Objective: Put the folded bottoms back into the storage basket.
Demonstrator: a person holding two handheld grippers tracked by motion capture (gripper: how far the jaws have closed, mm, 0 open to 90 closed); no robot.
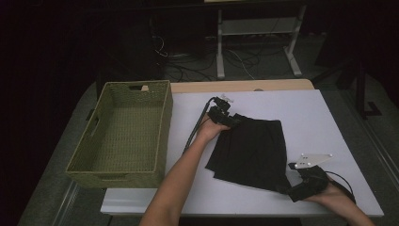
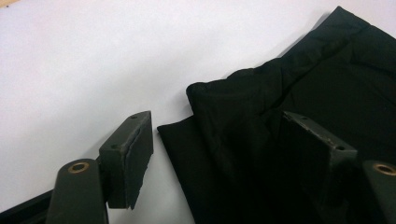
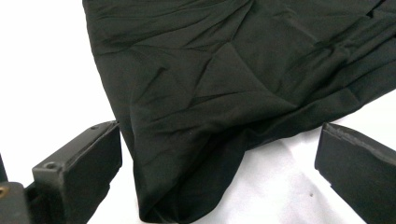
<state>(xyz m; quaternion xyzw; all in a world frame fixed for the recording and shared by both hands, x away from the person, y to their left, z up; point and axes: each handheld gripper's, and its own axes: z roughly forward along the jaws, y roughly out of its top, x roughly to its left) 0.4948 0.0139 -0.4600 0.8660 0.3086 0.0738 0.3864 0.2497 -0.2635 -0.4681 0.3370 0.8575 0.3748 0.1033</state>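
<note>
Hands reach over a white table (image 1: 306, 113). Left gripper (image 1: 229, 118), jaws spread, straddles the far-left corner of a folded black cloth (image 1: 254, 150); right gripper (image 1: 288, 188), jaws also spread, frames its near-right corner. Cloth lies creased, mid-table, beside a basket (image 1: 160, 136).

a black garment (image 1: 254, 148), folded flat into a rough rectangle with soft creases and layered edges, lies on the white table top right of its middle, one corner toward the far left, another near the front edge.
</note>
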